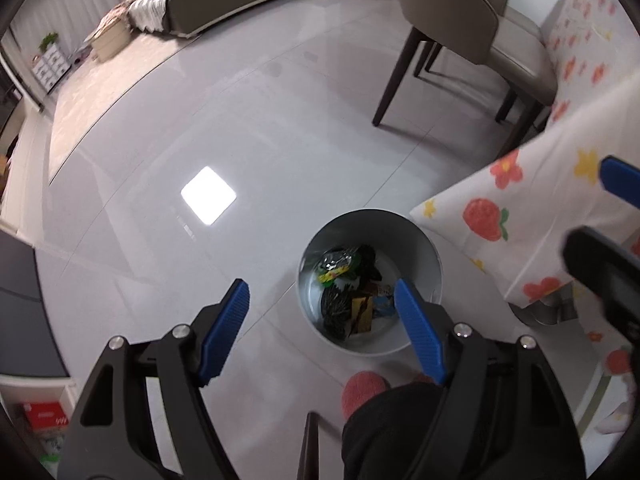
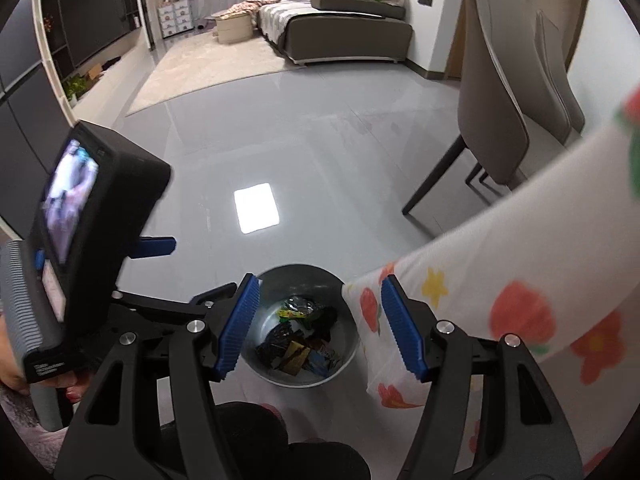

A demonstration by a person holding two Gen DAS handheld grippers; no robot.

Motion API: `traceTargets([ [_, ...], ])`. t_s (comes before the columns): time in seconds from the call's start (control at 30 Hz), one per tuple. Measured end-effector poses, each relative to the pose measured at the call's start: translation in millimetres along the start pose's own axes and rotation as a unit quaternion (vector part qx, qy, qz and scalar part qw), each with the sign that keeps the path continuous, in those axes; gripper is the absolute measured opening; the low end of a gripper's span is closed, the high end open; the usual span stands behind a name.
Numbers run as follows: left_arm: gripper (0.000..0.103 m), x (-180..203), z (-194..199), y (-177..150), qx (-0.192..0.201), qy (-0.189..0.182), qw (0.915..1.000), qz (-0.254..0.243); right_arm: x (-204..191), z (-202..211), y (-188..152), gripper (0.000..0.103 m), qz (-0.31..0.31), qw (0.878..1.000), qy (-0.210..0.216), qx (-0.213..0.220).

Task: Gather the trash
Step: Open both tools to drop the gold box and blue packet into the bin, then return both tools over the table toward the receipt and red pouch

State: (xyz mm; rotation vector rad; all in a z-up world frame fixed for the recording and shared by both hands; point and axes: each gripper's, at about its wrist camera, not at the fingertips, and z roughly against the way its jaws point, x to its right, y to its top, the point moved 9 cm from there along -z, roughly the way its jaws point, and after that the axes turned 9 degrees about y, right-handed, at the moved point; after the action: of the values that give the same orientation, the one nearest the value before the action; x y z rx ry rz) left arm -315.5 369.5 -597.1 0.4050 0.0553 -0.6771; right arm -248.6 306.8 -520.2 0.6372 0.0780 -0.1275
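A round grey trash bin (image 1: pixel 424 240) stands on the floor by the table corner, with several wrappers (image 1: pixel 352 296) lying inside. It also shows in the right wrist view (image 2: pixel 276 276) with the wrappers (image 2: pixel 298 340) in it. My left gripper (image 1: pixel 322 332) is open and empty, high above the floor just left of the bin. My right gripper (image 2: pixel 318 326) is open and empty, held above the bin. The left gripper's body (image 2: pixel 88 232) shows at the left of the right wrist view.
A table with a floral cloth (image 1: pixel 552 208) overhangs the bin on the right. Grey dining chairs (image 1: pixel 460 32) stand behind it. The person's pink slippers (image 1: pixel 366 390) are near the bin. A sofa (image 2: pixel 344 28) and rug lie far across the glossy grey floor.
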Motion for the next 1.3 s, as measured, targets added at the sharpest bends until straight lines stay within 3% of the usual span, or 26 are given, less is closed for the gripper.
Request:
traceTargets([
  [0.13, 0.075, -10, 52, 23, -0.007, 0.008, 0.9999, -0.003, -7, 62, 43, 0.062, 0.005, 1.0, 0.01, 0.011],
  [0.27, 0.075, -10, 123, 58, 0.016, 0.01, 0.9992, -0.036, 2, 134, 84, 0.062, -0.01, 1.0, -0.002, 0.027],
  [0.37, 0.075, 3, 170, 85, 0.04, -0.002, 0.9973, -0.062, 26, 187, 108, 0.062, -0.035, 0.998, -0.032, 0.038],
  [0.53, 0.075, 55, 235, 127, 0.081, -0.046, 0.9886, -0.118, 91, 258, 112, 0.062, -0.097, 0.989, -0.103, 0.052],
  [0.7, 0.075, 133, 277, 151, 0.118, -0.085, 0.9723, -0.183, 171, 314, 79, 0.062, -0.189, 0.966, -0.162, 0.064],
  [0.93, 0.075, 273, 313, 155, 0.145, -0.122, 0.9481, -0.255, 296, 403, -1, 0.062, -0.289, 0.922, -0.246, 0.077],
  [1.13, 0.075, 402, 349, 146, 0.15, -0.143, 0.9425, -0.262, 399, 478, -73, 0.062, -0.32, 0.901, -0.283, 0.071],
  [1.3, 0.075, 498, 374, 137, 0.162, -0.149, 0.9339, -0.282, 477, 516, -128, 0.062, -0.352, 0.882, -0.308, 0.057],
])
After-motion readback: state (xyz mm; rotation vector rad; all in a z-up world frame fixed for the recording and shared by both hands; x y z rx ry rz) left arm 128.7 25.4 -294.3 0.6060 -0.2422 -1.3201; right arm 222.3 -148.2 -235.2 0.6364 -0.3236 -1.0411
